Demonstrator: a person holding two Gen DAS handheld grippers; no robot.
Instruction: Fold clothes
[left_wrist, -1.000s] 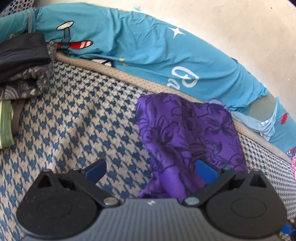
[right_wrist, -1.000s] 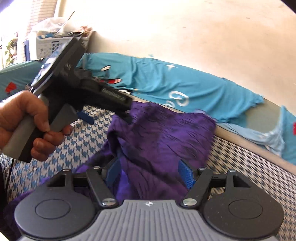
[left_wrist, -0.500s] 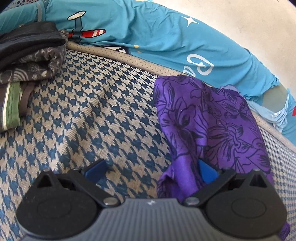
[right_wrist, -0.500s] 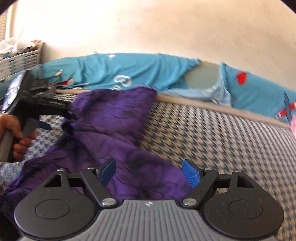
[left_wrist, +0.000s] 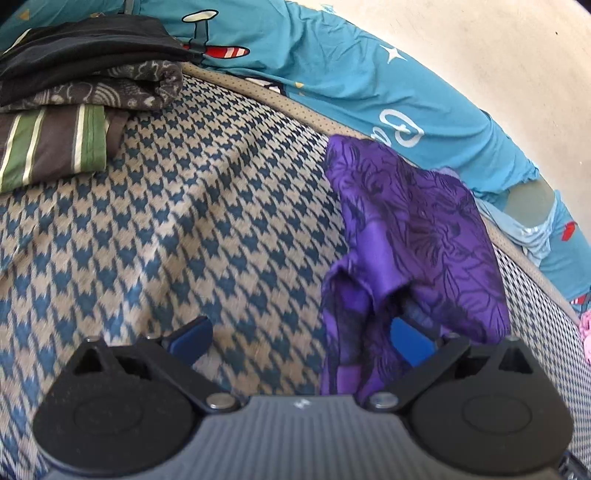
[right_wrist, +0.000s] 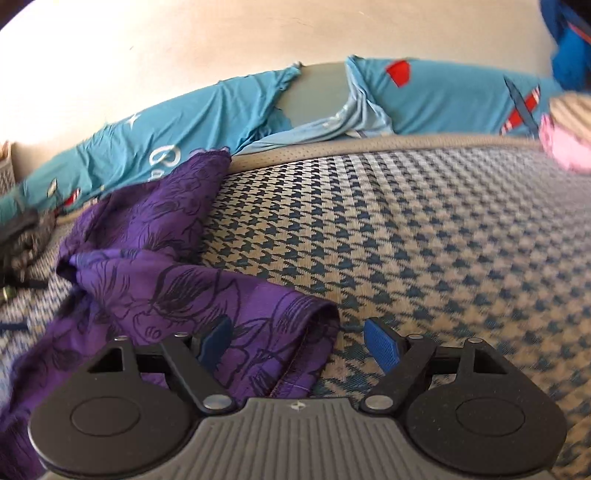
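Purple floral-print garment (left_wrist: 417, 236) lies crumpled on the blue-and-tan houndstooth mattress (left_wrist: 192, 229), near a stack of folded dark clothes (left_wrist: 85, 88). Left gripper (left_wrist: 299, 339) and right gripper (right_wrist: 299, 343) both spread wide, straddling its edges.

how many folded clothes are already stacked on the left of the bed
3, in one stack at the far left: a black garment on top, a grey patterned one under it, and a green-striped one at the bottom. More may lie beyond the frame edge.

The garment (left_wrist: 413, 229) is purple with dark flower outlines, the mattress (left_wrist: 184, 229) has blue-beige houndstooth, and the sheet (left_wrist: 351, 81) is teal.
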